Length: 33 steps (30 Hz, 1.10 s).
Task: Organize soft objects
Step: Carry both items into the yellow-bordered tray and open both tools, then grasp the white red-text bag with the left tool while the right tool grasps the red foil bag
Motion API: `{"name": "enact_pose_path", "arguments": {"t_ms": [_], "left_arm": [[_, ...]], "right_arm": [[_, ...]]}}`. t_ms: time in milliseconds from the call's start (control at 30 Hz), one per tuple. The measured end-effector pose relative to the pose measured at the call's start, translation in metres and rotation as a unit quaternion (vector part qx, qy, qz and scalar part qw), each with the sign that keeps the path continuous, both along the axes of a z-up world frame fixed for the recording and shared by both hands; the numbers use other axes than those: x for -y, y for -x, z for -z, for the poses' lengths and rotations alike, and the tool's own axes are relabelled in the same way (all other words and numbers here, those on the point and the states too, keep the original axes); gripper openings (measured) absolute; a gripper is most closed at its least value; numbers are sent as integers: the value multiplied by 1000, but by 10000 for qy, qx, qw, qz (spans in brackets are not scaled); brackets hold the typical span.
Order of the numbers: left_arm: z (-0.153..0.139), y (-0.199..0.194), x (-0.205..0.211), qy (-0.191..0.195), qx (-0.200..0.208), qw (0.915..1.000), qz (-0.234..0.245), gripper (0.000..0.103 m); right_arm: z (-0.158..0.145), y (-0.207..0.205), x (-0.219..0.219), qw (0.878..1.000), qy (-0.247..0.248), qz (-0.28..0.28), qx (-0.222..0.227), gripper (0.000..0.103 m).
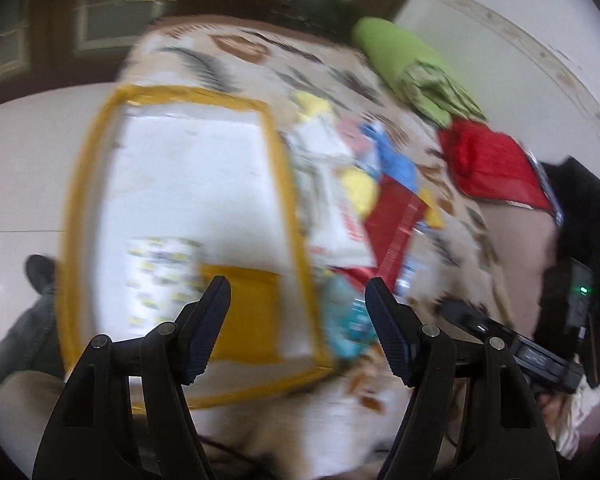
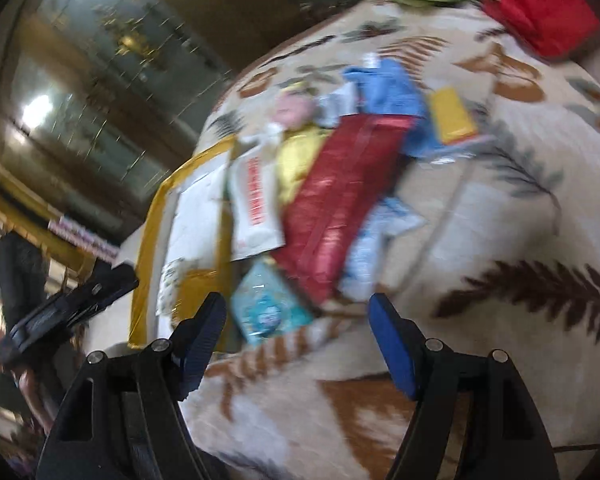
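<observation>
A white box with yellow-taped rim (image 1: 288, 184) lies on a leaf-patterned blanket (image 2: 500, 208); a patterned packet (image 1: 160, 280) and a yellow packet (image 1: 244, 312) lie inside. Beside it is a pile of soft packets: a red pouch (image 2: 340, 200), a white packet with red print (image 2: 256, 204), a teal packet (image 2: 268, 304), blue cloth (image 2: 392, 96). My left gripper (image 1: 298, 296) is open and empty over the box's near corner. My right gripper (image 2: 298, 312) is open and empty above the teal packet. Both views are blurred.
A green pillow (image 1: 412, 68) and a red cushion (image 1: 488, 164) lie at the blanket's far side. The left gripper's body shows in the right wrist view (image 2: 68, 308). The right gripper's black body (image 1: 512, 344) and a device with a green light (image 1: 580, 300) are at right.
</observation>
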<state>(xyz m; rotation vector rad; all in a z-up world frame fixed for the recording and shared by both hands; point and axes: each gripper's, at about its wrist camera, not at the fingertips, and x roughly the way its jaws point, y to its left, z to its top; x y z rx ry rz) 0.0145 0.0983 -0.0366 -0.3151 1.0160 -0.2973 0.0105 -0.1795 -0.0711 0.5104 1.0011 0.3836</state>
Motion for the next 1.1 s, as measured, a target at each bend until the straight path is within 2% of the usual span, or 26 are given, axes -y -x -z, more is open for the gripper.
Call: {"name": "enact_pose_path", "arguments": {"t_ms": [100, 133, 167, 333, 400, 500, 567, 633, 700, 767, 800, 867, 967, 1100], "left_arm": [[0, -13, 23, -106, -131, 9997, 159, 71], [1, -22, 31, -224, -186, 9995, 139, 71], [1, -29, 35, -321, -219, 9992, 113, 71], [11, -82, 55, -858, -344, 9957, -31, 70], [16, -101, 57, -891, -434, 9951, -20, 70], [27, -121, 58, -1011, -551, 9933, -55, 63], [36, -129, 60, -1164, -658, 9909, -129, 50], [39, -130, 56, -1069, -641, 9919, -252, 49], [39, -128, 51, -928, -598, 9933, -348, 43], [37, -124, 46, -786, -565, 9946, -368, 28], [36, -120, 42, -658, -553, 9956, -378, 24], [35, -112, 35, -417, -513, 9971, -387, 13], [40, -106, 31, -162, -526, 9978, -374, 11], [35, -104, 34, -220, -495, 9979, -365, 11]], "right_arm": [[2, 1, 8, 10000, -56, 72, -32, 75], [2, -2, 9, 9999, -99, 99, -39, 80], [2, -4, 11, 9998, -133, 138, -34, 81], [4, -20, 13, 9994, -296, 132, -79, 81], [4, -33, 9, 9996, -258, 109, -39, 81], [8, -51, 10, 9996, -163, 166, -160, 80], [14, -64, 12, 9991, -183, 257, -266, 80], [17, -75, 13, 9990, -180, 285, -309, 80], [22, -85, 11, 9987, -139, 319, -383, 78], [30, -96, 9, 9979, -262, 300, -516, 71], [32, -99, 7, 9977, -237, 310, -553, 68], [37, -105, 1, 9978, -156, 282, -582, 54], [37, -104, -4, 9981, -66, 294, -542, 44], [25, -94, -1, 9988, -93, 296, -386, 27]]}}
